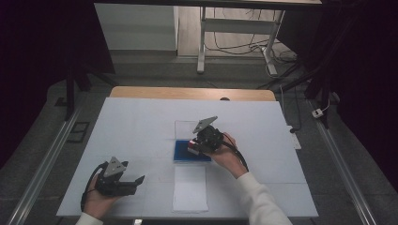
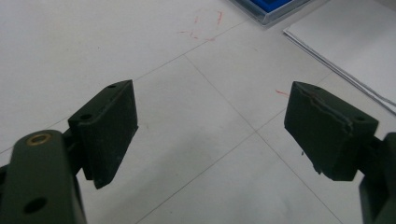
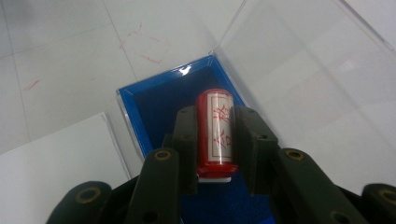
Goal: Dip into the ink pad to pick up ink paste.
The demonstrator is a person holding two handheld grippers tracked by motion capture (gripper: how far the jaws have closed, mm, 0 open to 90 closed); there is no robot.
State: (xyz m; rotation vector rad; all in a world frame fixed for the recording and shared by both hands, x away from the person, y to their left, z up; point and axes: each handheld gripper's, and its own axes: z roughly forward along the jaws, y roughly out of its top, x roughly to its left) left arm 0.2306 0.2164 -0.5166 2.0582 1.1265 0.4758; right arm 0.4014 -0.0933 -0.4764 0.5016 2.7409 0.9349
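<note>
The right gripper [image 3: 215, 144] held a red stamp [image 3: 215, 133] by its sides; probably light, stiff, slippery. The left gripper [image 2: 210, 130] stood wide, empty.

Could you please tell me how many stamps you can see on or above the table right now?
1. The red stamp is clamped in the right tool, over the blue ink pad. None other shows.

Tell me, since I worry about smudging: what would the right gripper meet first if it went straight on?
Likely the blue ink pad in its open clear case: the right gripper holds the red stamp aimed down at it, though the gap is unclear.
</note>
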